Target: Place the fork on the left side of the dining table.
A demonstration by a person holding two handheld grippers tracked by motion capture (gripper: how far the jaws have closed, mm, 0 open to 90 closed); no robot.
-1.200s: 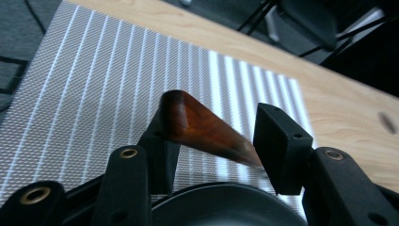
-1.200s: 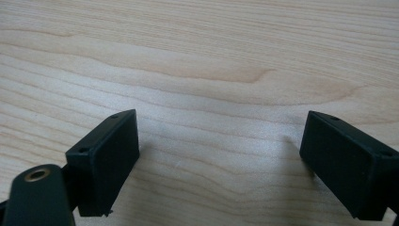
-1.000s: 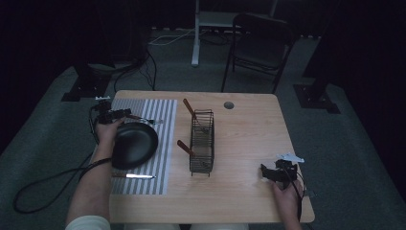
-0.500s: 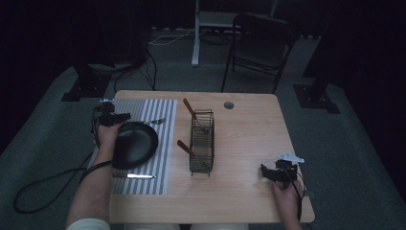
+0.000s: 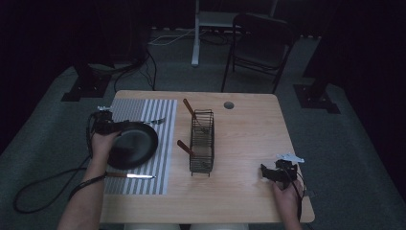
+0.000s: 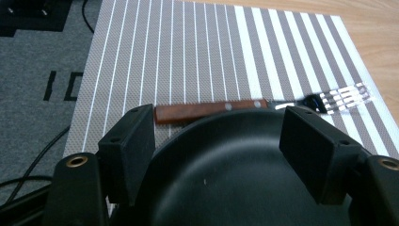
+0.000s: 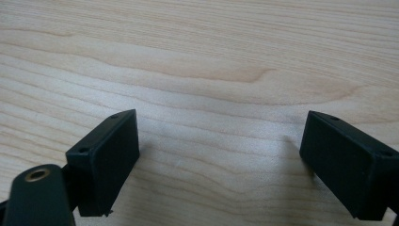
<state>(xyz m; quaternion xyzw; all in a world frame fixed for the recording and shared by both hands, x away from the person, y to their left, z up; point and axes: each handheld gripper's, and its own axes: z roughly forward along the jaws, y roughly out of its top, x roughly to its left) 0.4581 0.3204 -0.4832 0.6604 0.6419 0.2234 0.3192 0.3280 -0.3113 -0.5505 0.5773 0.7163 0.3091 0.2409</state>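
Both grippers spread: left gripper (image 6: pixel 221 141) fingers straddle the pan (image 6: pixel 244 179) rim; right gripper (image 7: pixel 221 160) over bare table (image 7: pixel 211 56).

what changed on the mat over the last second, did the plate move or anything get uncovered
The left gripper drew the black plate toward the person along the striped mat, uncovering the wooden-handled fork that lies just beyond its rim. The plate sits between the open jaws. The knife, wire rack and open right gripper stayed put.
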